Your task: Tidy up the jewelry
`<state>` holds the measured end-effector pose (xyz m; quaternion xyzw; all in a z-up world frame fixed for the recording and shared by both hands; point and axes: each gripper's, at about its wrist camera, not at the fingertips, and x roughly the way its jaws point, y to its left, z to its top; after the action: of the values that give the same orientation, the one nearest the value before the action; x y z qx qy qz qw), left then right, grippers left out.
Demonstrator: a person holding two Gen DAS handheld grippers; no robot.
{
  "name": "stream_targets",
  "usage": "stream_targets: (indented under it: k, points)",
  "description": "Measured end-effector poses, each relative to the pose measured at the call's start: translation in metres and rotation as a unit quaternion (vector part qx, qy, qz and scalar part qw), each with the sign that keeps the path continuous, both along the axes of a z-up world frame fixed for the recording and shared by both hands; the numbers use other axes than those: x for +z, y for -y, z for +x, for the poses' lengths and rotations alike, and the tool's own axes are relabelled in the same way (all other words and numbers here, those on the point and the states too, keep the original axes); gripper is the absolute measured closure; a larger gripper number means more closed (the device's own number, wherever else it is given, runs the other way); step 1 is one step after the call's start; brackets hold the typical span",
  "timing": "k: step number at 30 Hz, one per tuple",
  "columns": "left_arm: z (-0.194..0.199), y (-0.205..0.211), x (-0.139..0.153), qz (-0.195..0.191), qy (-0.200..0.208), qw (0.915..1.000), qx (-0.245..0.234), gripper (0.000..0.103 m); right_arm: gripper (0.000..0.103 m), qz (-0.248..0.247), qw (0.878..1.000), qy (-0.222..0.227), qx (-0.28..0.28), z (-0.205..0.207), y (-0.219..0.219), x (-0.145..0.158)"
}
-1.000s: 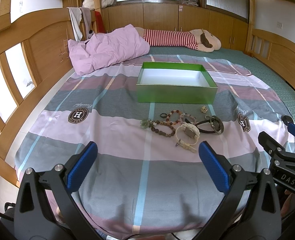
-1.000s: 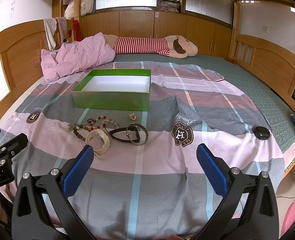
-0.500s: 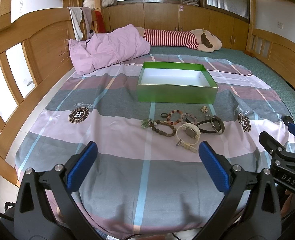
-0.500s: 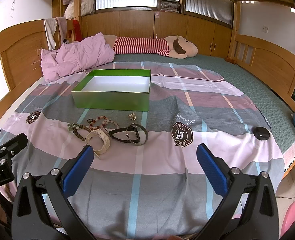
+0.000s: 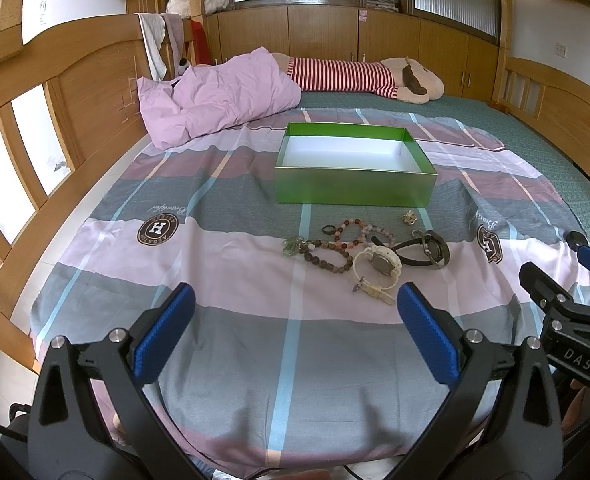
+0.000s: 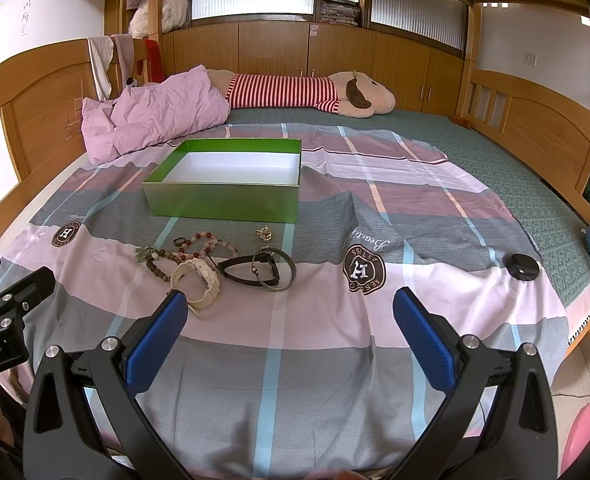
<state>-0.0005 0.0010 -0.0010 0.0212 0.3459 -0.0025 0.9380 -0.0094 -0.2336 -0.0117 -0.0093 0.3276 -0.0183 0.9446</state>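
- left gripper (image 5: 295,330) spread wide, holding nothing, above the bed (image 5: 255,360).
- right gripper (image 6: 289,330) likewise gaping and bare.
- just ahead lie a white watch (image 5: 377,266), bead bracelets (image 5: 335,246) and a black watch (image 5: 425,250), clustered together.
- beyond them, the green box (image 5: 353,190) sits open.

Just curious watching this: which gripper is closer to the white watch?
Left, probably. The white watch lies just past the left gripper, by its right finger. From the right gripper it sits off beyond the left finger.
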Motion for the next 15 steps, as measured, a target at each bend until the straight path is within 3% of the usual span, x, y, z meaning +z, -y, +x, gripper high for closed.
stream_targets:
  k: [15]
  points:
    - [-0.0014, 0.0011, 0.0015, 0.0, -0.002, 1.0, 0.0, 0.003, 0.003, 0.0, 1.0, 0.0, 0.0, -0.0009, -0.0012, 0.0007]
